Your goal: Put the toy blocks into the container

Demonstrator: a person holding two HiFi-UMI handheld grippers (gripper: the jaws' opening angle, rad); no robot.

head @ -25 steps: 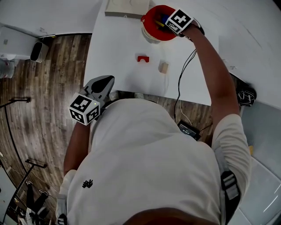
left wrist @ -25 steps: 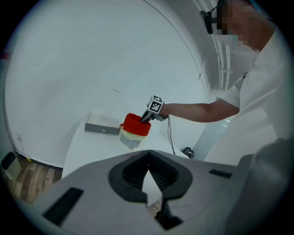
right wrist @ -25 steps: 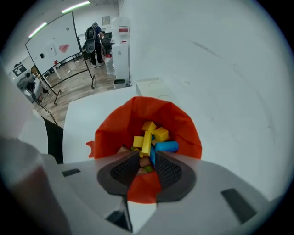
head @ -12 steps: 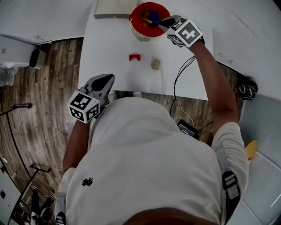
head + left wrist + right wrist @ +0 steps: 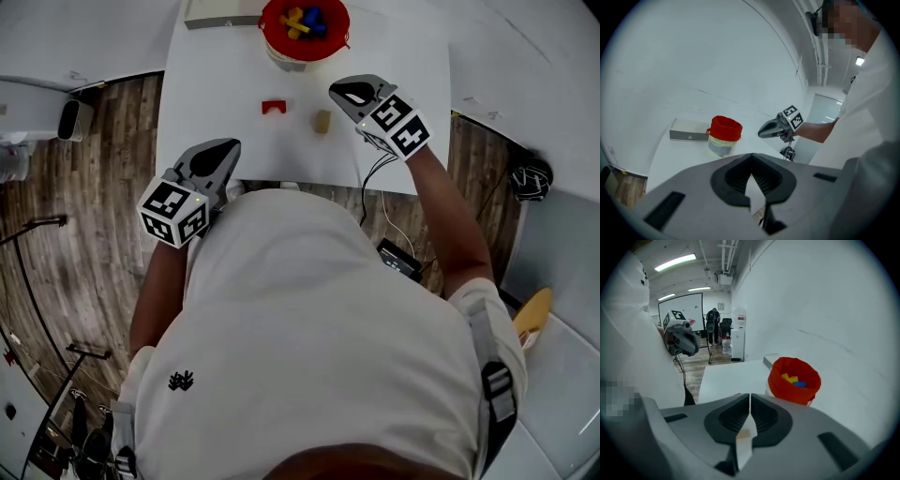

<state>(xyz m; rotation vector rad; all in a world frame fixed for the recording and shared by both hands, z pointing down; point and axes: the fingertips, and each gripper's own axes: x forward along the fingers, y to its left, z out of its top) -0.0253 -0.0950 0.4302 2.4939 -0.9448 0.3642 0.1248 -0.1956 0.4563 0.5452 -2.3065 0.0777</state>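
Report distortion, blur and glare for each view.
Head view: sharp, evenly lit, floor boards curving toward the edges. Left gripper view: fisheye circle with dark corners, mosaic patch top right. Right gripper view: same fisheye, bright ceiling lights, mosaic patch lower left.

No readable text, label, brand, number or sign on anything in view.

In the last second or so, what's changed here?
The right claw pulled back from over the red container toward the person and closed. It is now shut with nothing in it, above the table near the tan block. The left claw, the red block, the tan block and the red container stayed put.
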